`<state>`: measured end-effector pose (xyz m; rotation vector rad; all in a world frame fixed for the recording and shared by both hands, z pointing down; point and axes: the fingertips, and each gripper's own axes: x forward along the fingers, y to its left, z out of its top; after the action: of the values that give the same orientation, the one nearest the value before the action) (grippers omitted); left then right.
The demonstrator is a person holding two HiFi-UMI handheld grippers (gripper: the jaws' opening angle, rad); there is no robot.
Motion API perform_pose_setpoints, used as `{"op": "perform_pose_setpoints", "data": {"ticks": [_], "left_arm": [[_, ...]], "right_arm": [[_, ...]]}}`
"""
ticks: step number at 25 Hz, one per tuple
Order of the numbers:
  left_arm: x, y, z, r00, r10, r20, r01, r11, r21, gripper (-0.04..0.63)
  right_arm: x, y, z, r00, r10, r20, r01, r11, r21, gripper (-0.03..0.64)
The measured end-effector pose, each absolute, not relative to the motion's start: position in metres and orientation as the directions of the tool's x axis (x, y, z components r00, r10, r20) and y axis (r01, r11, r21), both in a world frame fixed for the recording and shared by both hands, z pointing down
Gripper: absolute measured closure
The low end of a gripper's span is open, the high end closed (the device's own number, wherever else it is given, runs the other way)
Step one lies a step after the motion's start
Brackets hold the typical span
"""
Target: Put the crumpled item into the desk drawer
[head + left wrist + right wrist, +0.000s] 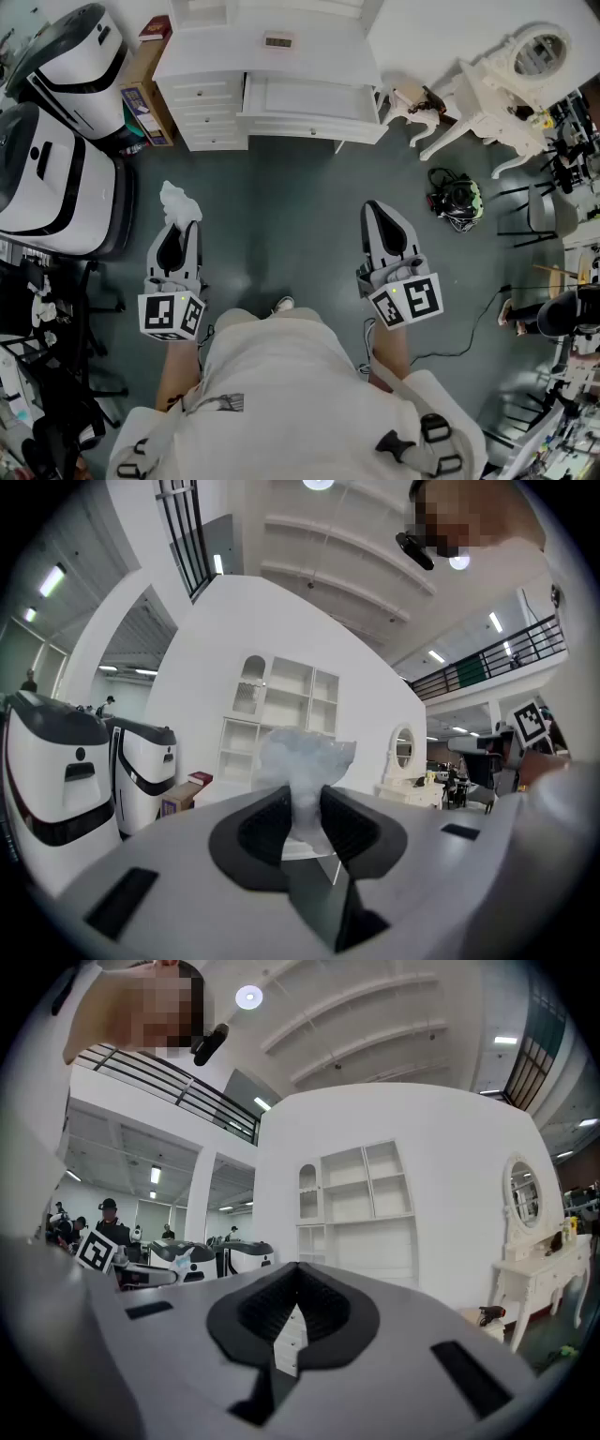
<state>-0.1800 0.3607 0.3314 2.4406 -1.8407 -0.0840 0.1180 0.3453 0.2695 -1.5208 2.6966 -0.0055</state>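
White crumpled item (pixel 174 200) sits pinched between the pads of the left hand-held gripper (pixel 178 227), at about 10 o'clock from the person's body. The left gripper view shows the jaws pressing it from both sides, with most of it puffing out beyond the tips. The right hand-held gripper (pixel 379 208), at about 1 o'clock, has its jaws together with nothing between them.

I judge that the pick-up is done and the carrying step is in hand. The next move calls for bringing the left hand-held gripper forward to 12 o'clock, over the front edge of the open drawer (pixel 309 97) of the white counter (pixel 216 58), and letting go only when the item is above its inside.

The grey floor (pixel 281 206) between is bare, so the path is free. The white machines (pixel 52 187) stand close at 9 o'clock, so the left side has little room. A black bundle (pixel 457 199) lies at 2 o'clock, well apart.
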Motion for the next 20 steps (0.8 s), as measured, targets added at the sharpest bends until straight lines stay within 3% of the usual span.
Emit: {"op": "perform_pose_setpoints", "data": {"ticks": [20], "left_arm": [[-0.151,0.347,0.301,0.267,-0.964,-0.011,-0.962,-0.267,0.056,0.489]], "right_arm": [[0.144,0.336,0.273,-0.555,-0.829,-0.063,-0.824,0.559,-0.092,0.607]]}}
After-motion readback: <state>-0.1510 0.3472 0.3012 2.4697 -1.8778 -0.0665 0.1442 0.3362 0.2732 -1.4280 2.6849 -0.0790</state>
